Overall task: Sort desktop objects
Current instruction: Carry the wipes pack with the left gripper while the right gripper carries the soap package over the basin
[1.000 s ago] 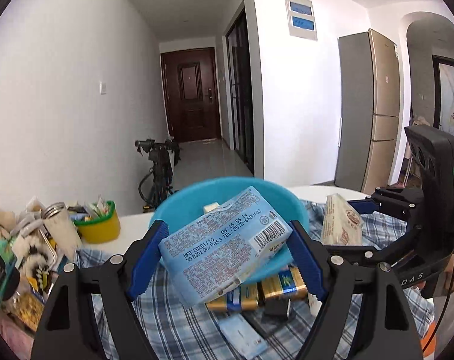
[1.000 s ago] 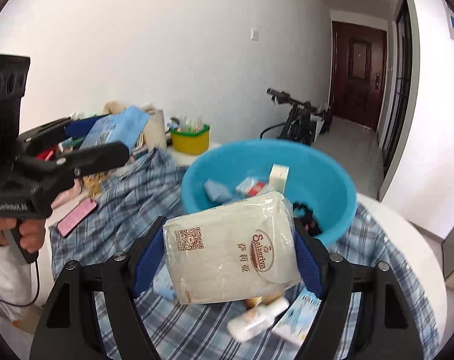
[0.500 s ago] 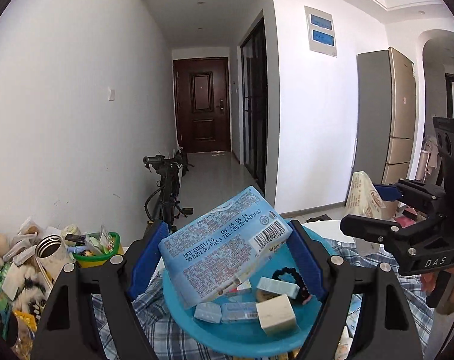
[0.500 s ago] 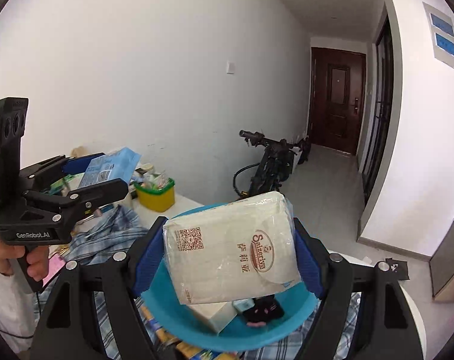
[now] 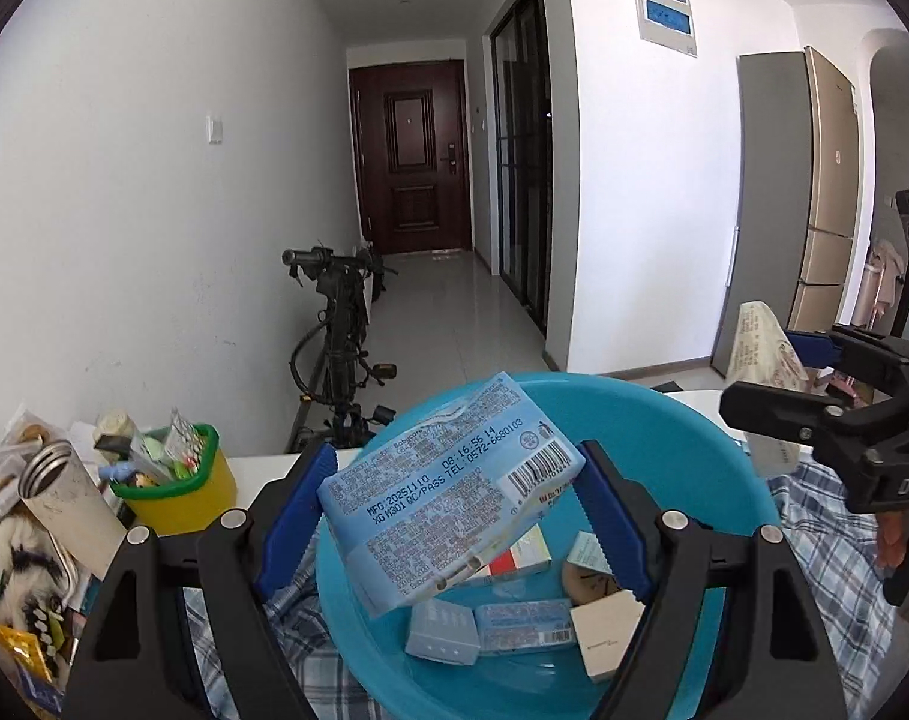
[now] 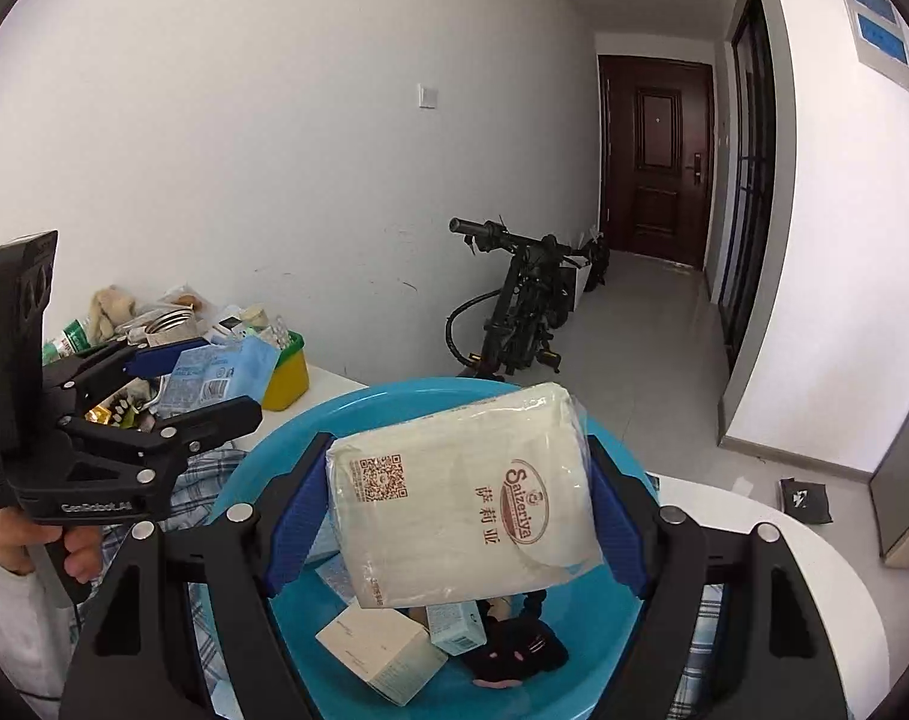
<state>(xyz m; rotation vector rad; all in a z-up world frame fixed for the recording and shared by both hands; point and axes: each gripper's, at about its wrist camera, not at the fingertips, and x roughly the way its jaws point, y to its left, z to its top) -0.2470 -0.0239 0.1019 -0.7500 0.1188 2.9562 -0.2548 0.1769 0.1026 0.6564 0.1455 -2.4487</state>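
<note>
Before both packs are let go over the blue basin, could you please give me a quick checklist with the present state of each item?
1. Left gripper clamped on the blue wipes pack: ok.
2. Right gripper clamped on the white napkin pack: ok.
3. Blue pack over the blue basin: ok; the basin's interior shows directly beneath it.
4. White pack over the basin: ok; the basin shows beneath it.
5. Room inside the basin: ok; small boxes and a black item lie on the bottom, but it is far from full.
6. Grippers clear of each other: ok; they appear side by side and apart.
</note>
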